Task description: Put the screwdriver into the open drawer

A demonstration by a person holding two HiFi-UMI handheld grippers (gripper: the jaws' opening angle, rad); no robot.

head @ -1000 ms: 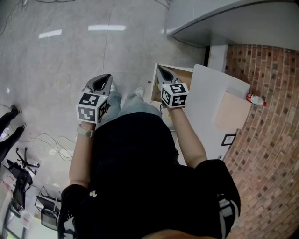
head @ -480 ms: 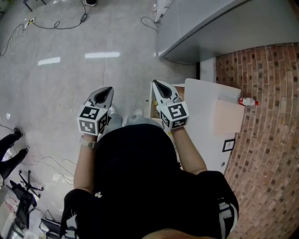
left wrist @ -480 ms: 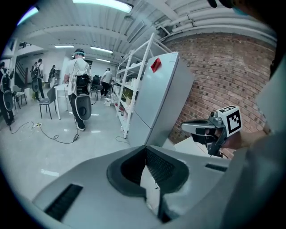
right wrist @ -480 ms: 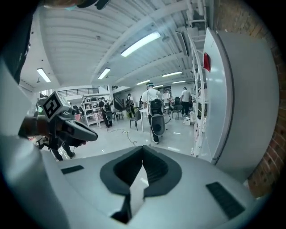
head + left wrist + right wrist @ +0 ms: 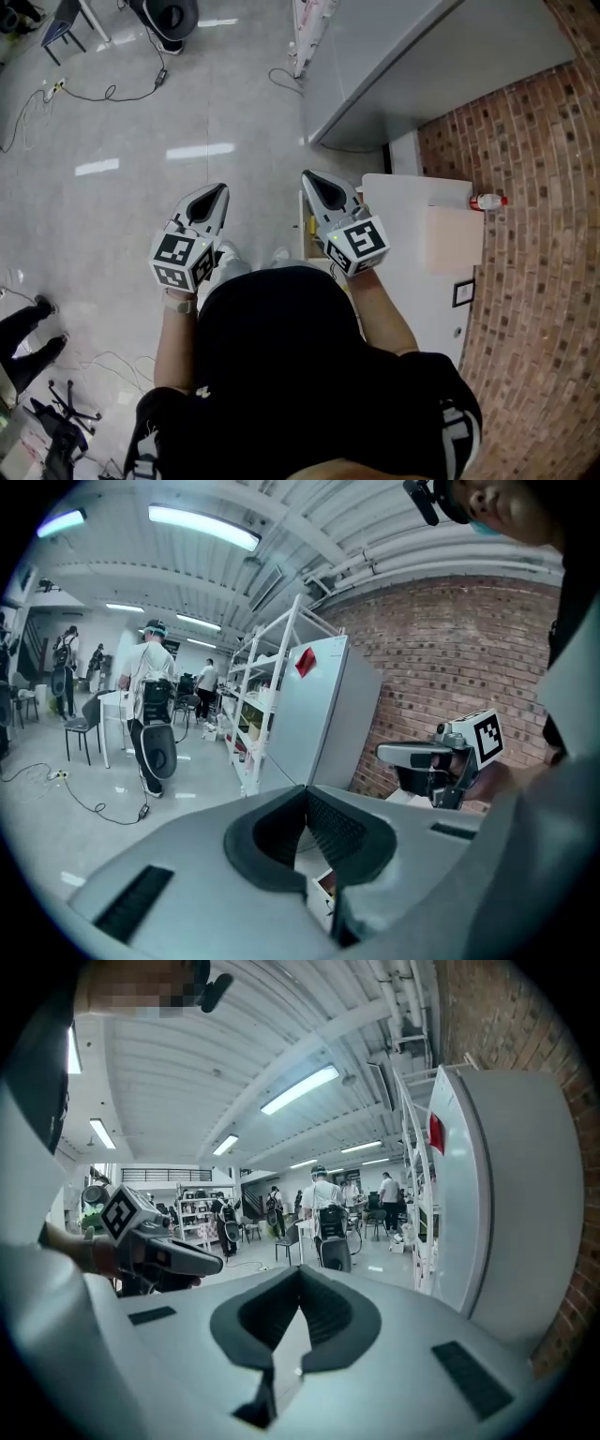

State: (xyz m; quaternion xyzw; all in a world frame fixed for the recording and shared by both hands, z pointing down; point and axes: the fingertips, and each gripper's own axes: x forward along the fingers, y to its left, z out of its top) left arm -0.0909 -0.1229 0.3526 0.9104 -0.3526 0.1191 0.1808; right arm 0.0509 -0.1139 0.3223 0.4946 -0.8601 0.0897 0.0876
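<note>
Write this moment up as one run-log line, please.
left claw: shut, empty | right claw: shut, empty | drawer: open, partly hidden under right claw | cabinet top: red-capped bottle

The person wears a black short-sleeved top [image 5: 272,366]. White stripes [image 5: 452,424] mark its right sleeve, and a small white print [image 5: 142,455] sits on the left one. A pale wristband [image 5: 178,304] circles the left wrist, and light-coloured shoes [image 5: 279,254] show beyond the top's edge. The left tool [image 5: 218,190] and the right tool [image 5: 308,176] are alike: smooth pale-grey shells tapering to a point, with a dark hollow near the tip. Each carries a cube [image 5: 359,246] faced with black-and-white square markers. In the gripper views each shell bears dark rectangular slots [image 5: 464,1365] and a rounded black collar around ribbed dark pads [image 5: 328,825].
</note>
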